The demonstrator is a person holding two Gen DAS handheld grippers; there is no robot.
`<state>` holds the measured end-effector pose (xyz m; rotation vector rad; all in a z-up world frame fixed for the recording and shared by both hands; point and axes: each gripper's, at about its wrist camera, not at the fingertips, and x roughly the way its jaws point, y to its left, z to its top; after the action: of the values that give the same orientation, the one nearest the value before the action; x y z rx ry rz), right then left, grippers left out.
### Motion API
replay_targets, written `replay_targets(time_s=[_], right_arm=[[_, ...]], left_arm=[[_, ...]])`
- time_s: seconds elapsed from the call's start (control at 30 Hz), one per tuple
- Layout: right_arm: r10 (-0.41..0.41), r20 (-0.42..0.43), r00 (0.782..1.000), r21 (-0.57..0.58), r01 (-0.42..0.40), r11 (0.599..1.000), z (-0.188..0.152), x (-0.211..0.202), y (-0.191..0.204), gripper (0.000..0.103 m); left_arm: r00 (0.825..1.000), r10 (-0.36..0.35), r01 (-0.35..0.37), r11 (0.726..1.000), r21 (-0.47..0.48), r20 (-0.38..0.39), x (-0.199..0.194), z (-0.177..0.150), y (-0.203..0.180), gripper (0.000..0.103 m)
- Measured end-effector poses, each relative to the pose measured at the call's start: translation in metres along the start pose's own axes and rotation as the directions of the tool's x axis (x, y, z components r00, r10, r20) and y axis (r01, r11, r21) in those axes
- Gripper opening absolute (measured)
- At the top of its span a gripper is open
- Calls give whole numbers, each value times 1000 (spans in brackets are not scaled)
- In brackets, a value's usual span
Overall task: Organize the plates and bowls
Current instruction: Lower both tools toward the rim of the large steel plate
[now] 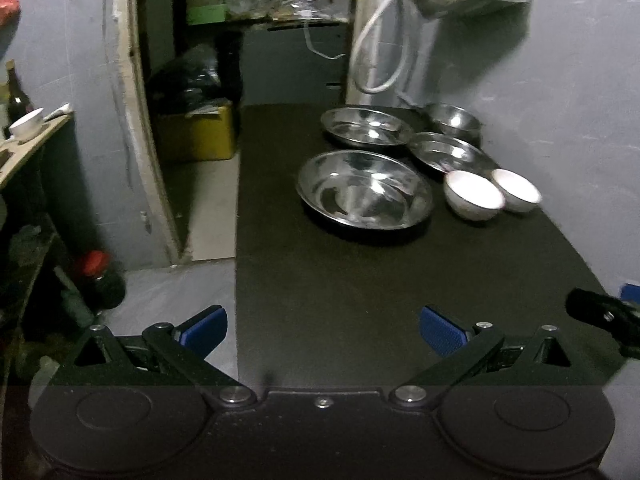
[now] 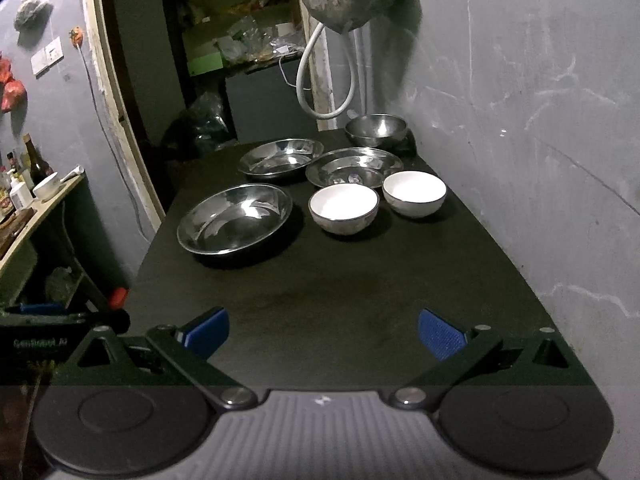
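Black table [image 2: 360, 300] bearing 3 steel plates [image 2: 236, 220], 1 steel bowl [image 2: 376, 130], 2 white bowls [image 2: 344, 208]; left hand-held gripper [image 1: 322, 330] and right hand-held gripper [image 2: 323, 332] both wide open, empty.

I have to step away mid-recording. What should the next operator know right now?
Left gripper and right gripper: both open, empty, hovering over the near end of the black table.
Far end: three steel plates, one steel bowl, two white bowls, all separate.
Done: nothing stacked.
Left: stack plates, nest bowls.
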<state>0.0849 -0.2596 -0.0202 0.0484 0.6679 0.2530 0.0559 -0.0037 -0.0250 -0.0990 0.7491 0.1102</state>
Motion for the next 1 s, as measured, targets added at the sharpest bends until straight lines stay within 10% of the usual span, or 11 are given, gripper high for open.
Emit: replay_targets(time_s=[0.43,1.0], right_arm=[[102,-28,994,-28,-103,994,72,45,-30,103],[243,115,963,-1,-244,970,166,106,-32,103]], left_arm=[[988,151,-147,979,-140,16,57,87,-2,102],[990,89,-75,989,-130,107,97,217,11,102]])
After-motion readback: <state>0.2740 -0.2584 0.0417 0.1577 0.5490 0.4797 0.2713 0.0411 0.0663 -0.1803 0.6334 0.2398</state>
